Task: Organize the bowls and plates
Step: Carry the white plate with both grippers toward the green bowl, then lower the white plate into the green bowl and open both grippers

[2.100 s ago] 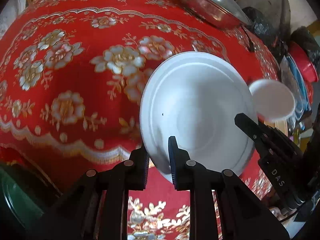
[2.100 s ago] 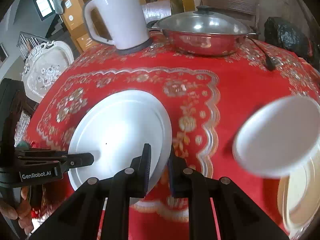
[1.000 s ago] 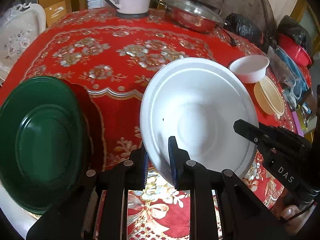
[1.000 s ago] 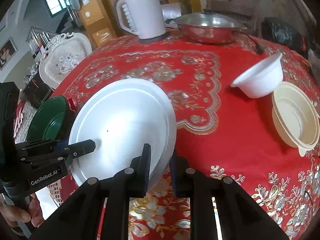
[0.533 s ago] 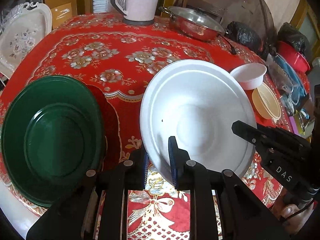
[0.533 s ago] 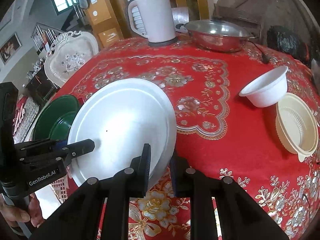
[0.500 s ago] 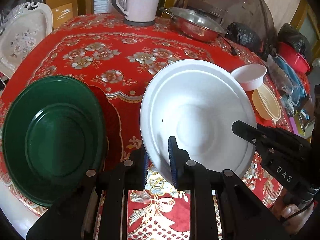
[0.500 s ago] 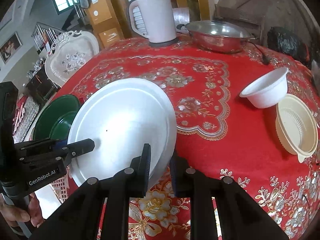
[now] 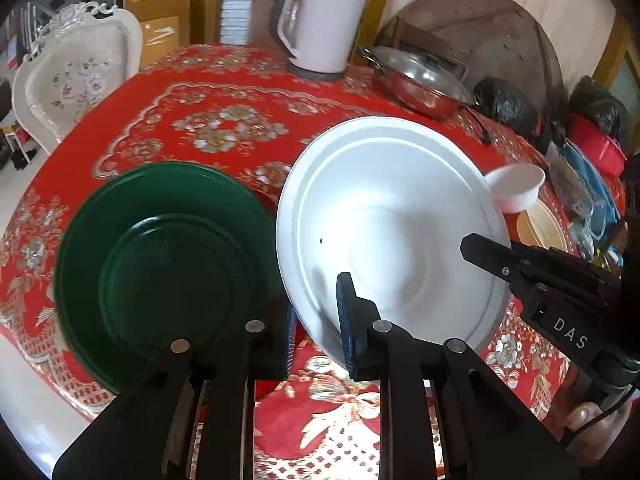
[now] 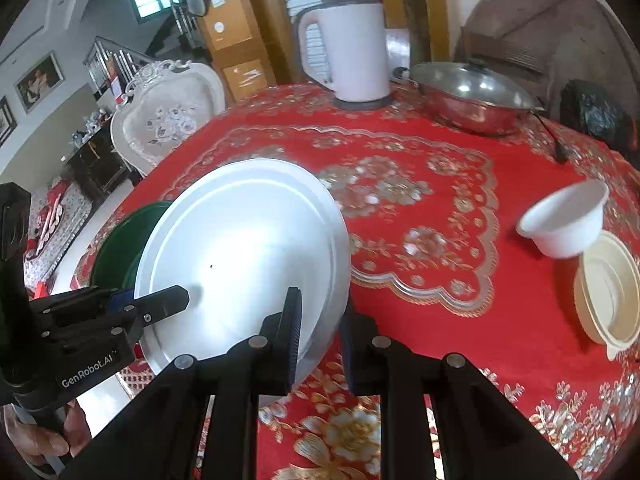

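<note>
A: What sits furthest left of the tongs?

B: The green plate (image 9: 160,264) lies on the desk (image 9: 224,92) just left of the left tongs (image 9: 316,322). Its near rim is cut off behind their black arms, and from the right wrist only a sliver shows behind the white plate.

A: And the left tongs?

B: Closed narrow on the near edge of the white plate (image 9: 392,220), one blue pad over the face, the other mostly hidden under the rim. The plate tilts up, above the cloth.

A: The right tongs?

B: The right tongs (image 10: 318,336) pinch the same plate (image 10: 244,256) on its opposite edge, one finger on top, one beneath. From the left wrist only one of their fingers shows over the plate.

A: Further right?

B: A white bowl (image 10: 564,220) stands well right of the right tongs, touching or just beside a cream bowl (image 10: 608,288); I cannot tell which. The white plate covers part of the white bowl from the left wrist.
</note>
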Action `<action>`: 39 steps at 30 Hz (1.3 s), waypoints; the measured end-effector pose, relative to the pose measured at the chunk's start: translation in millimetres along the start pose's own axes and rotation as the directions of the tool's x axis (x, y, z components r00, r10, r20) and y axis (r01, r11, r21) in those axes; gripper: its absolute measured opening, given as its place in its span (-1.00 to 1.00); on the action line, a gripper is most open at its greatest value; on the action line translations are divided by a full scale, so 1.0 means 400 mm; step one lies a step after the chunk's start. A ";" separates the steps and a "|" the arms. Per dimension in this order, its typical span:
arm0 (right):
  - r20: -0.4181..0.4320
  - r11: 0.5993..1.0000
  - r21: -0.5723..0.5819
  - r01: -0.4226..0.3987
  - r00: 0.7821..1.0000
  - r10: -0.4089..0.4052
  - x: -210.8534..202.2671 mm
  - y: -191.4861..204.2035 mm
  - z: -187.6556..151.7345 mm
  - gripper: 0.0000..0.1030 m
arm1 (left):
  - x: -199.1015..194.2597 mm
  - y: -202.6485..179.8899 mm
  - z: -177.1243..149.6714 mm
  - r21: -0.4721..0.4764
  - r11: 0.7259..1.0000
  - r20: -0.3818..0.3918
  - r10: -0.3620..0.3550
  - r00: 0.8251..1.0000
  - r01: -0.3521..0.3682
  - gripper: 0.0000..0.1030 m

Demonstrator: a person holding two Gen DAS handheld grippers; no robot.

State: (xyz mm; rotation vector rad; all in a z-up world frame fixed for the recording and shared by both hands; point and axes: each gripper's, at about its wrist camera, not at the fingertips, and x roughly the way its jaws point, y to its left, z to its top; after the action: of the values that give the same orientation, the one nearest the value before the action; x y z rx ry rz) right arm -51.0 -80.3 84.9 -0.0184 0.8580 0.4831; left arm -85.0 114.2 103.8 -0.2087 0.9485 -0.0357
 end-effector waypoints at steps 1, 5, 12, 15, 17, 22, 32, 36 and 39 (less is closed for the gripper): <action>0.002 1.000 -0.005 -0.005 1.000 0.005 0.001 0.007 0.005 -0.64 | -0.004 0.009 0.000 -0.006 1.000 0.003 0.002 1.000 -0.002 -0.66; 0.006 0.999 -0.032 -0.024 1.000 0.024 0.013 0.047 0.026 -0.64 | -0.021 0.046 0.001 -0.036 0.999 0.016 0.018 1.000 -0.018 -0.66; -0.007 0.996 -0.072 -0.058 0.998 0.058 0.044 0.109 0.046 -0.64 | -0.050 0.111 -0.003 -0.080 0.996 0.033 0.051 0.998 -0.048 -0.66; -0.014 0.993 -0.089 -0.075 0.997 0.074 0.056 0.138 0.053 -0.64 | -0.059 0.141 -0.005 -0.102 0.993 0.037 0.064 0.997 -0.060 -0.66; -0.021 0.992 -0.097 -0.085 0.996 0.083 0.066 0.152 0.058 -0.65 | -0.061 0.157 -0.006 -0.117 0.991 0.037 0.070 0.997 -0.065 -0.66; -0.038 0.987 -0.125 -0.098 0.995 0.094 0.091 0.195 0.069 -0.64 | -0.059 0.195 -0.011 -0.151 0.986 0.031 0.081 0.996 -0.075 -0.66; -0.074 0.981 -0.157 -0.114 0.992 0.103 0.146 0.256 0.091 -0.64 | -0.051 0.265 -0.012 -0.203 0.975 0.022 0.099 0.995 -0.092 -0.66; -0.095 0.979 -0.167 -0.115 0.990 0.100 0.164 0.269 0.089 -0.64 | -0.041 0.283 -0.025 -0.209 0.974 -0.001 0.088 0.996 -0.086 -0.66; -0.106 0.977 -0.175 -0.124 0.989 0.106 0.167 0.279 0.082 -0.64 | -0.038 0.293 -0.035 -0.213 0.973 -0.010 0.092 0.996 -0.092 -0.66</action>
State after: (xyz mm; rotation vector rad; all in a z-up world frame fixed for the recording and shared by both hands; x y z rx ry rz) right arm -36.7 52.9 77.5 -0.1610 0.9102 0.6727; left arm -112.2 228.6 85.5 -0.3624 0.9615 0.1522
